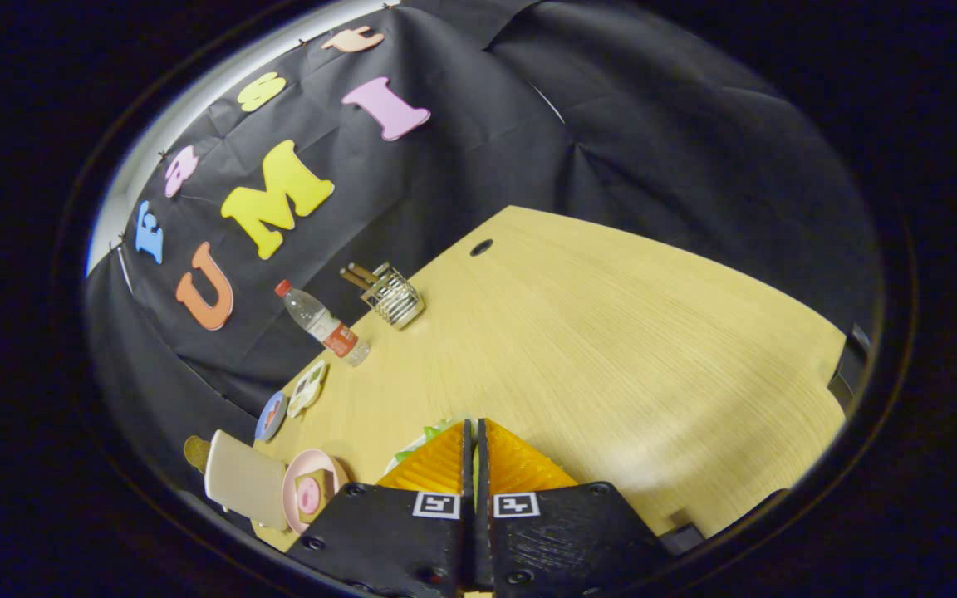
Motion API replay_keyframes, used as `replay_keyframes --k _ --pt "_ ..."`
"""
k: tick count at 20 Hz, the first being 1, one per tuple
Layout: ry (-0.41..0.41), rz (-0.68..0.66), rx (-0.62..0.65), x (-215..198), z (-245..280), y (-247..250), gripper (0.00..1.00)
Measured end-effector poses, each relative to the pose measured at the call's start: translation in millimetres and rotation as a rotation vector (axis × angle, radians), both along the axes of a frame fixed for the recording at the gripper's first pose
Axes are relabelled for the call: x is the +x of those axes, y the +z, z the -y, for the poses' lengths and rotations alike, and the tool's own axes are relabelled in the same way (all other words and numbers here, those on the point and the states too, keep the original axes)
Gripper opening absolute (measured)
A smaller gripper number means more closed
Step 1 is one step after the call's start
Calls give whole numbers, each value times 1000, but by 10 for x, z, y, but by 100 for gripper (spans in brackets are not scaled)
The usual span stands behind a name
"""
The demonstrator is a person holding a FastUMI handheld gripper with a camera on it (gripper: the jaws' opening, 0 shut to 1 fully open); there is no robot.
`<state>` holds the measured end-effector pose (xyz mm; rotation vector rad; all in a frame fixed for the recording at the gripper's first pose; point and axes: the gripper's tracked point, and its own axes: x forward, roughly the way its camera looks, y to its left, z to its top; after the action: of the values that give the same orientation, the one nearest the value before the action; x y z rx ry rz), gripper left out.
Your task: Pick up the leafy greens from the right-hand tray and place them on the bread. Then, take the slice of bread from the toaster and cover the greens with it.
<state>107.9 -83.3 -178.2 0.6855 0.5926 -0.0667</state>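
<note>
leafy greens (424,436) — pinched in claw (474,425)

Setting: staged recording booth | Evidence: black cloth wall (653,141) across upper frame; pale wood table (611,349) at centre with cable hole (482,247) | Props, left of centre: water bottle (322,323), wire utensil holder (395,296), pink plate (310,490)

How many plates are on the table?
3: a pink plate left of the closed gripper holding greens, two small plates towards the bottle. Others may be hidden.
</note>
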Motion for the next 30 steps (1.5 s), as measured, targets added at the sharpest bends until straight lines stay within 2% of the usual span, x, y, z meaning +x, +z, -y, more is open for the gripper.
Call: replay_keyframes --k 8,15,18,22,27,30 --pt "37 139 8 -119 -368 748 0" --pt "137 242 9 -146 -1240 1330 0" --pt "228 244 -1 -111 -1806 1306 0" --pt "312 227 67 36 -2521 1257 0" --pt "361 217 156 72 -3204 1160 0" --pt "352 194 228 93 -3403 1018 0"
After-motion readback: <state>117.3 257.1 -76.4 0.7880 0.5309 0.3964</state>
